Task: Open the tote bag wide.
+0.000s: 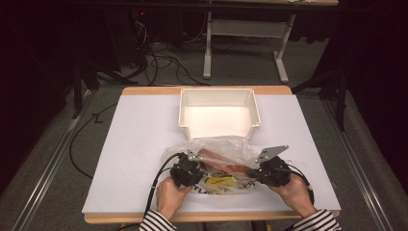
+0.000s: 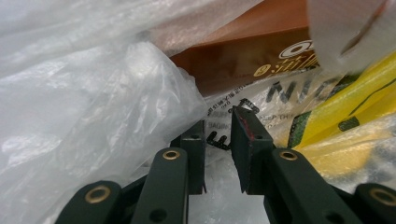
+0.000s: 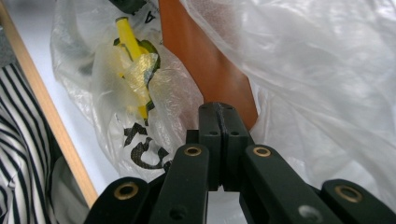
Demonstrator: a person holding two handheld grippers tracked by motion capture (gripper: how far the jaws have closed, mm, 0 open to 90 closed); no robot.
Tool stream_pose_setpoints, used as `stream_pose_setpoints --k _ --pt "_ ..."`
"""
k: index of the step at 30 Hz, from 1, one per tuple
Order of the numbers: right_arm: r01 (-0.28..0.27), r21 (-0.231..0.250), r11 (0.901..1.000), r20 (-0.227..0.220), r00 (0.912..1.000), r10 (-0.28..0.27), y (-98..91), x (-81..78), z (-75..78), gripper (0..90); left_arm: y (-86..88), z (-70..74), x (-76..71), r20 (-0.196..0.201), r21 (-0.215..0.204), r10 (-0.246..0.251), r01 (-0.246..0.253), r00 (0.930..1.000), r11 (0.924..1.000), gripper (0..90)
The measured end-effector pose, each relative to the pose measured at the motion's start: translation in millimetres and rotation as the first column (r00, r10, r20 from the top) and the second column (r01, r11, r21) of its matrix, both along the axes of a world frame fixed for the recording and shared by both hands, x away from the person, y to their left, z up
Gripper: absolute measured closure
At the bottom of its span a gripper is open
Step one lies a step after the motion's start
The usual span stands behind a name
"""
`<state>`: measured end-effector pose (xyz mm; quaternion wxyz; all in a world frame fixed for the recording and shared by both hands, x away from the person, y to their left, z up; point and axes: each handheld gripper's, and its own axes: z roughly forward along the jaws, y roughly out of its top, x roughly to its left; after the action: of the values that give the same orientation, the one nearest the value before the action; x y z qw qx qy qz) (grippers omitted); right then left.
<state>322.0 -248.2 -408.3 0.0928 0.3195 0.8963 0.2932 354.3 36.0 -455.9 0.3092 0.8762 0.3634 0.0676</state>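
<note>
A clear plastic bag (image 1: 226, 147) with black print lies on the white table top near its front edge. Inside it are a brown box (image 1: 216, 158) and a yellow packet (image 1: 219, 181). My left gripper (image 1: 201, 171) is at the bag's left end. In the left gripper view its jaws (image 2: 219, 128) stand a little apart, with printed film in the gap, the brown box (image 2: 243, 60) just beyond and the bag (image 2: 93, 107) bulging at left. My right gripper (image 1: 253, 172) is at the bag's right end. Its jaws (image 3: 219, 109) are pressed together on the bag film (image 3: 303, 84), in front of the brown box (image 3: 205, 70) and yellow packet (image 3: 133, 56).
An empty white bin (image 1: 219, 92) with a low front wall stands just behind the bag at the table's middle back. The table's wooden front edge (image 3: 51, 116) and a striped sleeve (image 3: 18, 154) lie close behind my right gripper. Cables and table legs are on the floor beyond.
</note>
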Motion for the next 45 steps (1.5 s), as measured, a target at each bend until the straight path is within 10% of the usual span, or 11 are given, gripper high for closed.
stream_pose_setpoints --k 26,38,45 --pt "0.104 -0.059 0.9929 -0.084 0.9905 -0.108 -26.4 9.1 -44.3 90.0 -1.7 -6.6 1.4 0.005 -0.003 0.028 -0.028 0.9996 0.9996 70.9" --pt "0.121 0.105 0.9871 0.017 0.9922 -0.123 -23.4 3.9 0.1 78.0 0.6 3.2 0.6 0.022 -0.061 0.034 -0.032 0.9992 0.9976 70.7" --pt "0.087 0.111 0.99 0.056 0.994 -0.094 -1.2 8.3 15.8 78.8 -5.8 2.8 -2.3 0.021 -0.062 0.011 -0.009 0.9997 0.9981 71.5"
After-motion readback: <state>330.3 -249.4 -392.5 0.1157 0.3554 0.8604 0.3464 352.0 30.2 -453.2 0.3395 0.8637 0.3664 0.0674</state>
